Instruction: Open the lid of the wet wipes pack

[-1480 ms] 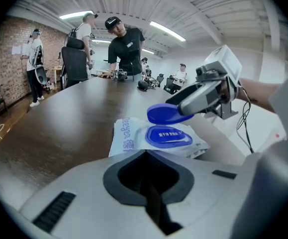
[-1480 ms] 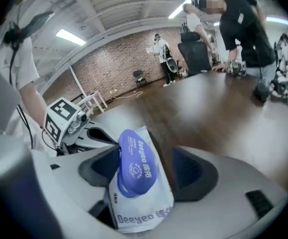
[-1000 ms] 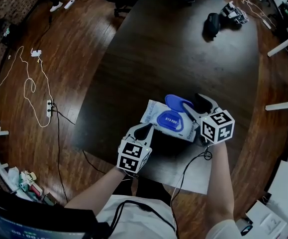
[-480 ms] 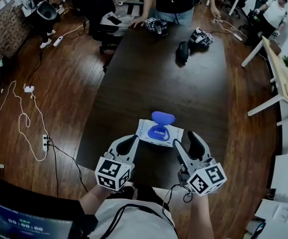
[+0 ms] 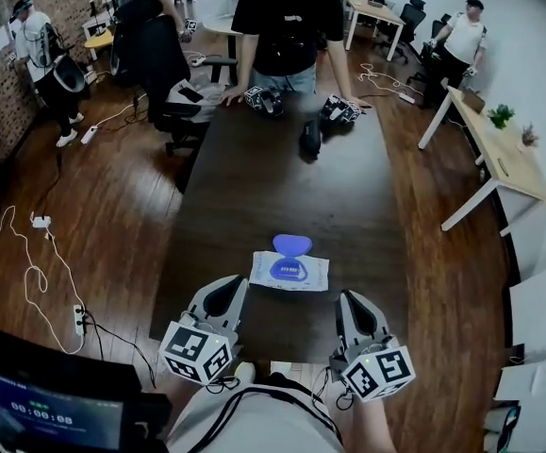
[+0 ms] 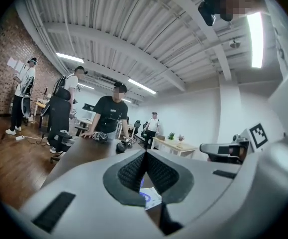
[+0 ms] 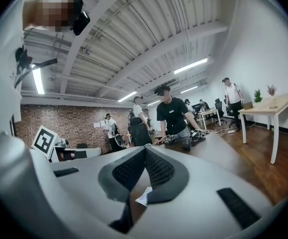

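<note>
The wet wipes pack [image 5: 289, 272] lies flat on the dark table [image 5: 254, 187] near its front end, its blue lid [image 5: 291, 244] flipped open and pointing away from me. Both grippers are held up and level in front of my body, short of the pack and not touching it. My left gripper [image 5: 236, 284] is shut and empty, and between its closed pads I glimpse the pack [image 6: 148, 197]. My right gripper [image 5: 346, 298] is likewise shut and empty, with a corner of the pack [image 7: 144, 197] showing below its jaws.
A person in a black shirt [image 5: 287, 26] leans on the table's far end, beside spare grippers [image 5: 265, 100] and a black object [image 5: 310, 138]. Office chairs [image 5: 164, 64] stand at the left, a wooden desk [image 5: 494, 154] at the right. Cables [image 5: 37, 253] lie on the floor.
Both grippers have drawn back from the pack towards me and risen. The right gripper, open beside the lid before, is now shut. The lid stays open; the view has tilted up.
</note>
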### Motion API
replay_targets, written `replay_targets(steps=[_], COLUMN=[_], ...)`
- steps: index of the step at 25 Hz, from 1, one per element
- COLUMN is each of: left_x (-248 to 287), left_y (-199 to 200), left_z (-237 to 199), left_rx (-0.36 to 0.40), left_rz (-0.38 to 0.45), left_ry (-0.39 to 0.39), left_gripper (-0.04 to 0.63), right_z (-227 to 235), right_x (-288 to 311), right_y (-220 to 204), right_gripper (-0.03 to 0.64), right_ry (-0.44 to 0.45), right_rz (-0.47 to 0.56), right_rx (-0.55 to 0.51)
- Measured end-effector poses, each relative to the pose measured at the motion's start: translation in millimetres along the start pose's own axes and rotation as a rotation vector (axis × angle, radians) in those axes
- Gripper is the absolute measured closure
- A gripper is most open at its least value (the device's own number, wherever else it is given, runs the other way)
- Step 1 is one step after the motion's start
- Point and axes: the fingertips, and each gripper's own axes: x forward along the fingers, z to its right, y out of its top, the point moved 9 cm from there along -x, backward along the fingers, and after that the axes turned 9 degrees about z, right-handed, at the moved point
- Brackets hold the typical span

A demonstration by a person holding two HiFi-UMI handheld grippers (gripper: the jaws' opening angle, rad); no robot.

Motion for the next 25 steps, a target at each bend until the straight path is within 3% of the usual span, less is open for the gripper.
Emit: replay_targets(steps=[6,13,20,25], left_x=[-22,-36,-83,-129], left_y=[-9,-11,8,-3], left_z=[-2,-3,54,110], left_rx=[0.001,-0.004,0.044,0.059], left_rz=[-0.009,-0.021,0.028,0.029], left_ry=[-0.046,-0.081,-0.091,-0.076], left_gripper=[0.594,0.595,0.595,0.595], right_z=[-26,-54,-74,-93], right_x=[-22,-52,-106,-166], right_y=[-2,-7,9,13], right_gripper=[0.608,0.607,0.609,0.609], right_ry=[-0.040,-0.075,-0.034,0.026], right_rz=[-0.011,-0.019,0.030,0.062], right_rx=[-0.060,-0.046,-0.071,-0.059])
